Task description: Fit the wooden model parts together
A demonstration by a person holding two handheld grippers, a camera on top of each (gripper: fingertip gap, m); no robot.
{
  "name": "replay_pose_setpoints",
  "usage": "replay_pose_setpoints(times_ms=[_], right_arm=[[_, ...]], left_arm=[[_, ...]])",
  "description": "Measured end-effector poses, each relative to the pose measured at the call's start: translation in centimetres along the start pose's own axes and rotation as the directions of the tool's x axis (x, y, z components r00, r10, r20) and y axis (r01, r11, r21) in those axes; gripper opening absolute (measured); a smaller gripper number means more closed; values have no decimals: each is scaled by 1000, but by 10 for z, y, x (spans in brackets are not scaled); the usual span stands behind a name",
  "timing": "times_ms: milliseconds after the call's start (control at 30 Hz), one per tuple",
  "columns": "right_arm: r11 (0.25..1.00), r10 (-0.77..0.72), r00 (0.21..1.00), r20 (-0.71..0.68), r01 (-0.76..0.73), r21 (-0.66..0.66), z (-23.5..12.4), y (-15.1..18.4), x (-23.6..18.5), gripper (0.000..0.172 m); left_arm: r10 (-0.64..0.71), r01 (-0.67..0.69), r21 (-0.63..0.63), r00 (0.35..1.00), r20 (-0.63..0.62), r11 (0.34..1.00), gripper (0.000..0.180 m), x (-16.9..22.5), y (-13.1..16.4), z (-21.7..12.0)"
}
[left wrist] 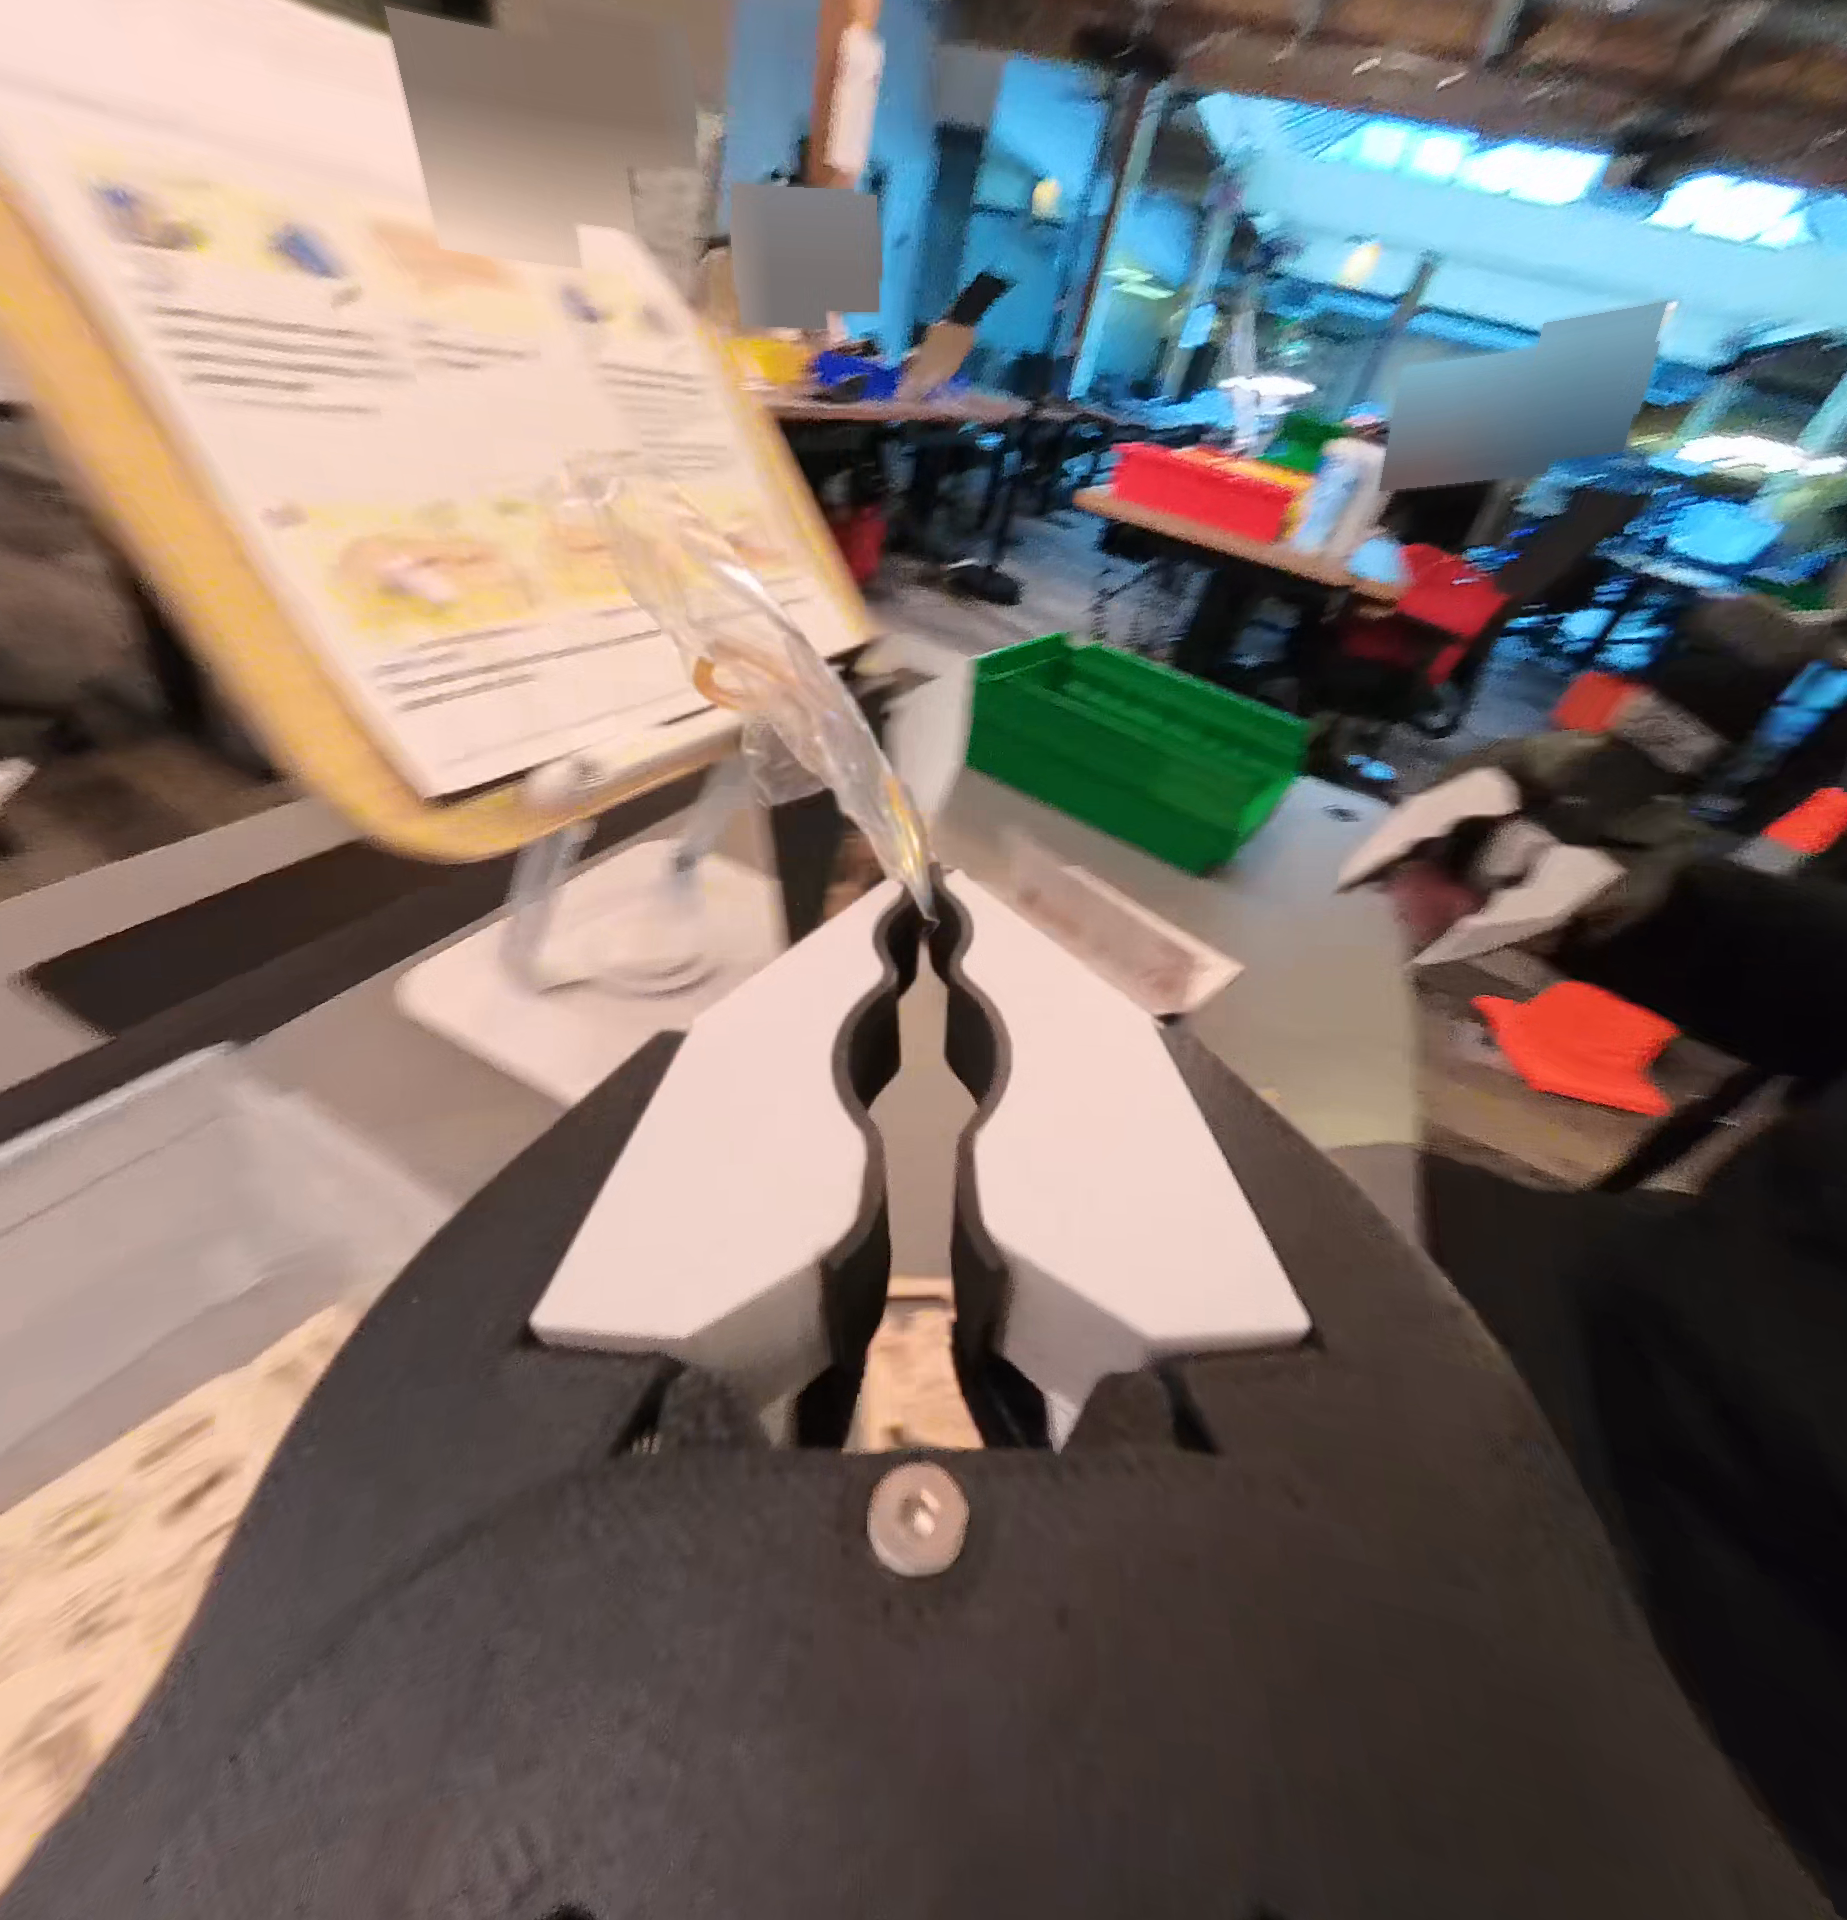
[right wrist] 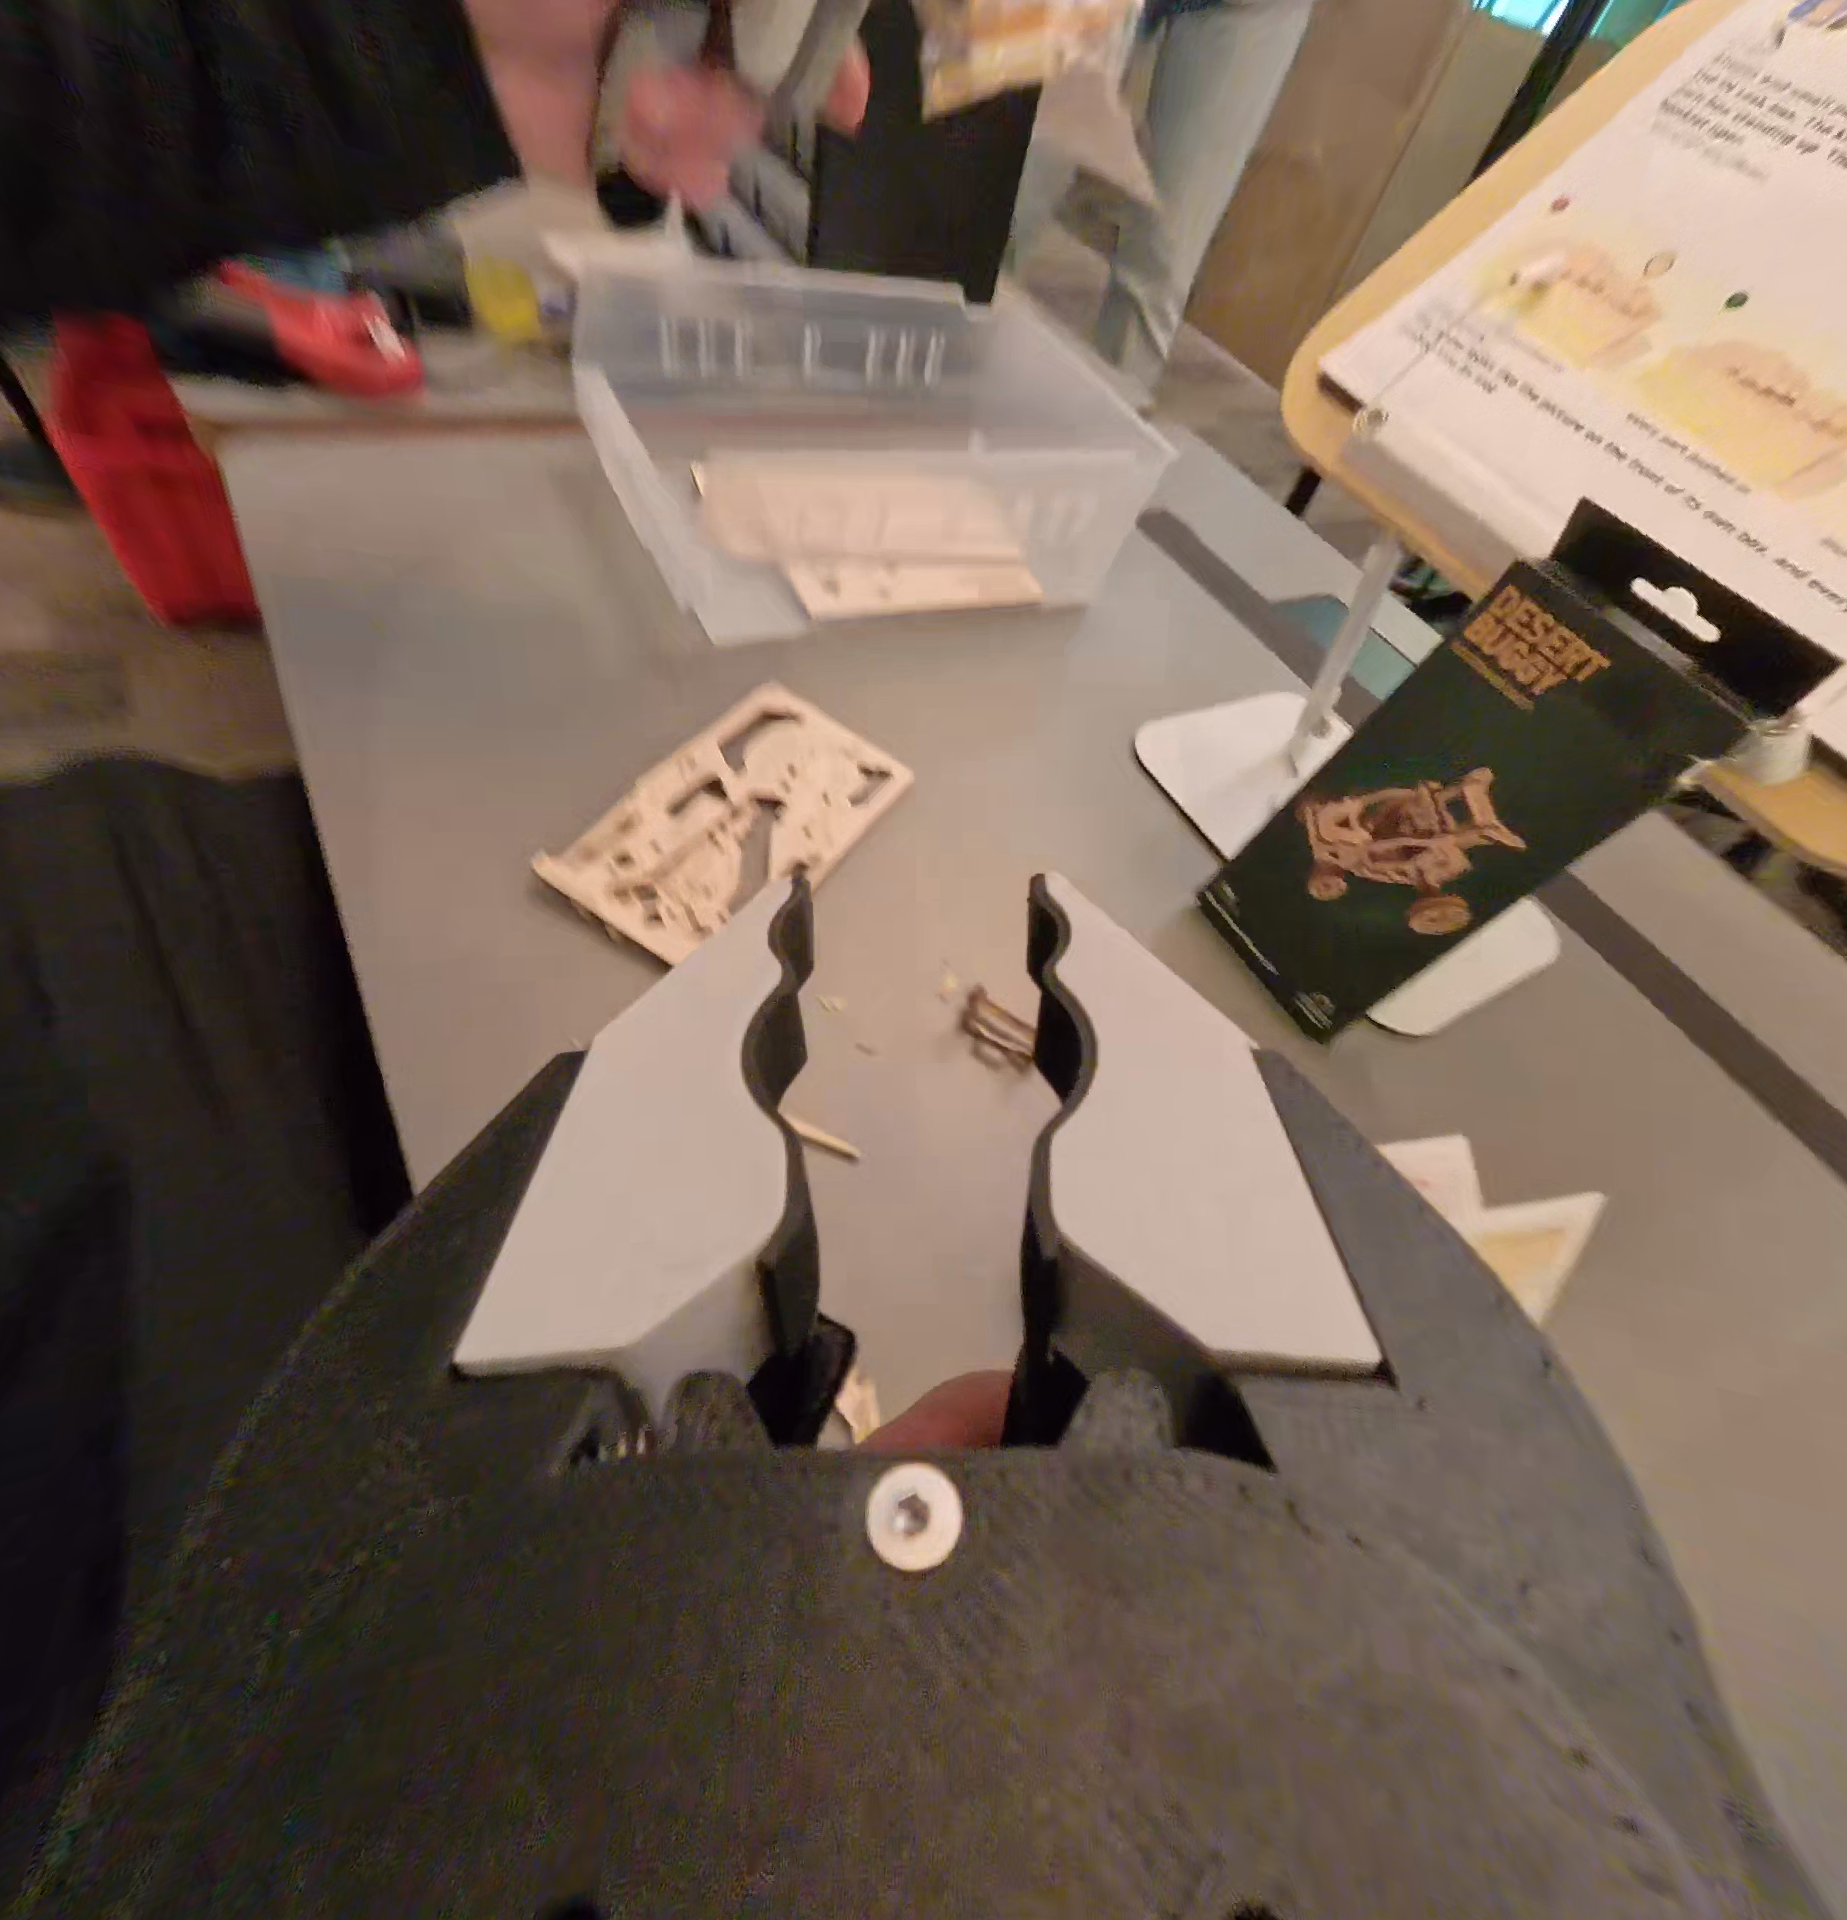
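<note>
- Left tongs (left wrist: pixel 929 904): tips pinched on the corner of a clear plastic bag (left wrist: pixel 763 665) that rises toward the upper left.
- Right tongs (right wrist: pixel 919 904): wide apart, holding nothing.
- Small wooden piece (right wrist: pixel 997 1023) lies on the tabletop (right wrist: pixel 483 644) beside the right tongs' right finger.
- Wooden parts sheet (right wrist: pixel 721 831) lies flat just beyond the left fingertip, long axis toward the upper right.

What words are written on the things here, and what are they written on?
I do not copy out writing, so this only tells where it stands.
Dark box: large gold letters above a picture of a wooden model; the small print at its bottom is too small to read.
Instruction sheet, upper right: printed lines, mostly blurred.
Wooden parts sheet: no writing to be seen.
</note>
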State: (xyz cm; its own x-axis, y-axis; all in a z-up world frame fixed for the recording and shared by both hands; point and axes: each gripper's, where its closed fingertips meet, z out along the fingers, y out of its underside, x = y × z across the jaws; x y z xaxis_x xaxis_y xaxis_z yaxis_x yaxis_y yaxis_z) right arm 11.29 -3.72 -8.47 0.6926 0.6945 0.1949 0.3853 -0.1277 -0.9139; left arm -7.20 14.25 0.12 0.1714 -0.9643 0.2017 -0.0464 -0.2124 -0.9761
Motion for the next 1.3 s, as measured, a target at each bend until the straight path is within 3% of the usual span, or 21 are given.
replay_pose_setpoints(times_ms=[100,267,400,500,600,733,967,1167,1233,1300], right_arm=[[991,90,993,75,-97,94,-1,-24,-9,45],[943,211,953,217,-256,210,-5,-50,-18,52],[887,307,874,377,-406,220,-6,-56,-25,52],[844,337,761,555,-505,180,-13,-62,-47,49],[846,306,710,634,-508,160,-22,-62,-64,30],[865,269,743,612,-467,186,-33,-56,-71,1],[816,365,767,527,-536,215,-43,-36,-62,0],[778,400,776,487,-568,267,-51,-24,-53,0],[768,405,780,477,-573,286,-51,-23,-51,0],[765,404,789,464,-569,301,-49,-23,-50,0]], left_arm=[[16,-18,-19,990,-138,1000,0,64,7,24],[22,-73,-135,938,-347,988,0,167,46,64],[16,-130,-206,879,-477,970,0,226,71,83],[11,-159,-226,841,-541,961,0,254,80,87],[4,-173,-246,826,-564,954,0,269,88,90],[-19,-150,-259,832,-554,954,0,275,97,96],[-111,-8,-223,849,-516,975,2,275,107,113],[-201,132,-181,871,-448,975,41,270,113,134],[-221,155,-181,870,-440,971,42,274,118,140],[-233,187,-151,884,-405,971,29,273,120,145]])
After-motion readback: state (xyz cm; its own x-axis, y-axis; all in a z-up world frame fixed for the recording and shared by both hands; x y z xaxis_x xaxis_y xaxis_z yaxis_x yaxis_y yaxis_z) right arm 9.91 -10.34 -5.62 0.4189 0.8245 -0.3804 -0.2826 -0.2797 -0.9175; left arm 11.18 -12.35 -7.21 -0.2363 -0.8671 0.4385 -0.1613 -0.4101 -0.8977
